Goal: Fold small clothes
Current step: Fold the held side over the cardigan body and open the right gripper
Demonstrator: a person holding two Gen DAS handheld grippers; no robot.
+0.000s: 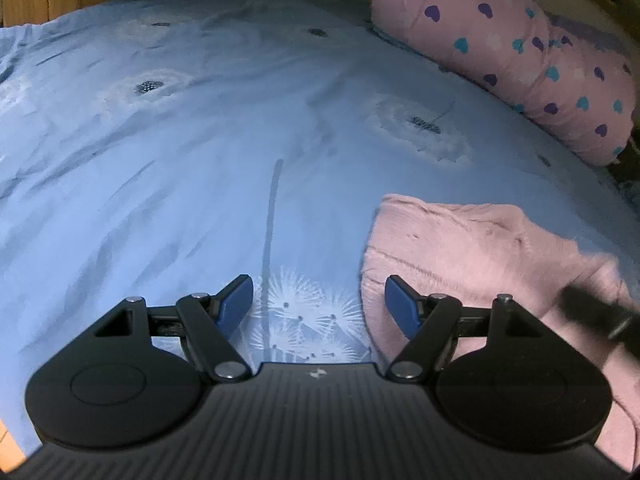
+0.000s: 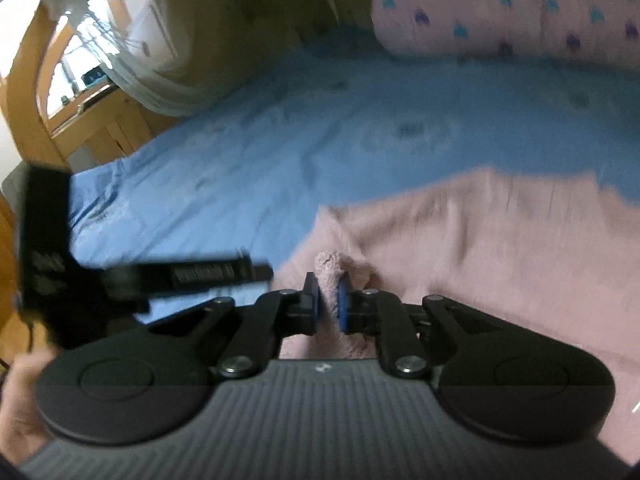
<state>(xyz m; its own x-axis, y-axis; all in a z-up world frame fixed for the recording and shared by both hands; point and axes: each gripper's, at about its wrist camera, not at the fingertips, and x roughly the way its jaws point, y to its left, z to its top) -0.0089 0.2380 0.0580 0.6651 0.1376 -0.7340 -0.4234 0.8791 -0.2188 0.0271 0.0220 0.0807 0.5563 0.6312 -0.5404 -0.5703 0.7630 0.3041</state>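
Note:
A fluffy pink garment [image 1: 472, 256] lies on the blue bedsheet [image 1: 200, 168], at the lower right of the left wrist view. My left gripper [image 1: 319, 304] hovers over the sheet at the garment's left edge, open, with nothing between its blue pads. In the blurred right wrist view the same pink garment [image 2: 480, 240] fills the lower right. My right gripper [image 2: 329, 304] is shut on a raised fold of the pink cloth, which bunches up between the pads. The left gripper [image 2: 192, 276] shows as a dark blurred shape at the left of that view.
A pink quilt with blue and purple hearts [image 1: 520, 48] lies rolled along the far right of the bed. A pale bundled curtain [image 2: 160, 84] and a wooden bed frame [image 2: 24, 92] stand at the far left. A hand [image 2: 20, 412] shows at the lower left.

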